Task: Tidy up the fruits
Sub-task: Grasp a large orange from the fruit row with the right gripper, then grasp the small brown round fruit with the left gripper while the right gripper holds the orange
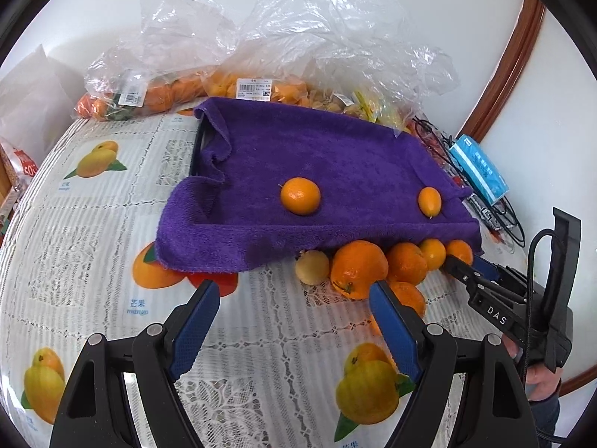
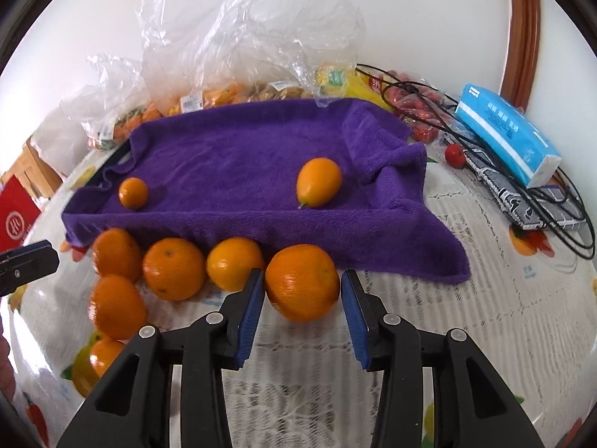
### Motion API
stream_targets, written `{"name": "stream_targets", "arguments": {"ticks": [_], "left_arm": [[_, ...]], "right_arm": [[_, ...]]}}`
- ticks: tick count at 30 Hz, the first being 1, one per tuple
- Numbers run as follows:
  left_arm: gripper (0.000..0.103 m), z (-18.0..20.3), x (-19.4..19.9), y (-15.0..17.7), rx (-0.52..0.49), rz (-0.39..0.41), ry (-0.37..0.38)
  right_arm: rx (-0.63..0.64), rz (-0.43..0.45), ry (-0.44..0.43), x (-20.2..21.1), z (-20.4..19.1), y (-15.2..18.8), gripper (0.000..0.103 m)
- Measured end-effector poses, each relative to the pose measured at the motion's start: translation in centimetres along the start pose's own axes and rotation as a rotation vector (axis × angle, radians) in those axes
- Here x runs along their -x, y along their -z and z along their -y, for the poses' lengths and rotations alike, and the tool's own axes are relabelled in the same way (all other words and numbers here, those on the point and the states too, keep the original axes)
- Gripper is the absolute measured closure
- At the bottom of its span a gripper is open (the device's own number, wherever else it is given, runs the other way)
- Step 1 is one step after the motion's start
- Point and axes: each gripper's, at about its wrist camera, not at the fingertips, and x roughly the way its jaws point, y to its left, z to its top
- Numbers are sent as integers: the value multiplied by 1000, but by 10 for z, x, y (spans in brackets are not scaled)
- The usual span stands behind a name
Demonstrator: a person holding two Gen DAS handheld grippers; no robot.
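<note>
Tabletop (image 2: 466, 336): lace-patterned cloth with printed fruit.
Purple towel (image 2: 242, 156): draped over a tray, carrying a small orange (image 2: 133, 193) and a kumquat (image 2: 319, 182).
Loose oranges (image 2: 173, 268): rowed along the towel's near edge.
Right gripper (image 2: 302, 298): jaws partly open around the rightmost orange (image 2: 302, 282), pads just apart from it.
Left gripper (image 1: 294, 313): jaws wide, empty.

Both grippers are black plastic with angular, cut-out finger arms, silver round screws at the joints and ribbed blue pads (image 2: 249, 317). At the right edge of the left wrist view, the right gripper (image 1: 462, 267) bears white "DAS" lettering and a black cable looping off its handle.
</note>
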Motion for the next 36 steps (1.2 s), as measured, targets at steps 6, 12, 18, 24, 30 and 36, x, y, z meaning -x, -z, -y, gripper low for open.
{"name": "stream_targets", "arguments": {"ticks": [6,12,18,24,30,36], "left_arm": [[23,4,-13,-1,3,4,-45],[34,-3,-20,-5,31,6,-98],[50,-9,-34,-8,78,-18,-17],[54,2,-43,-5,10,-38,-52],[60,13,-49,-5,-31,-14,-95],[79,21,-50,-1,-87,9,-158]], "right_arm": [[-11,-22,-51,-3,12,1,64],[-51,-18,-103,-2,21,2,64],[-49,-22,-107,-3,20,2,64],[-50,-23,-109,-3,21,2,64],[-37,-26,-99,-4,18,2,64],[-34,-27,-96,-4,18,1,64]]}}
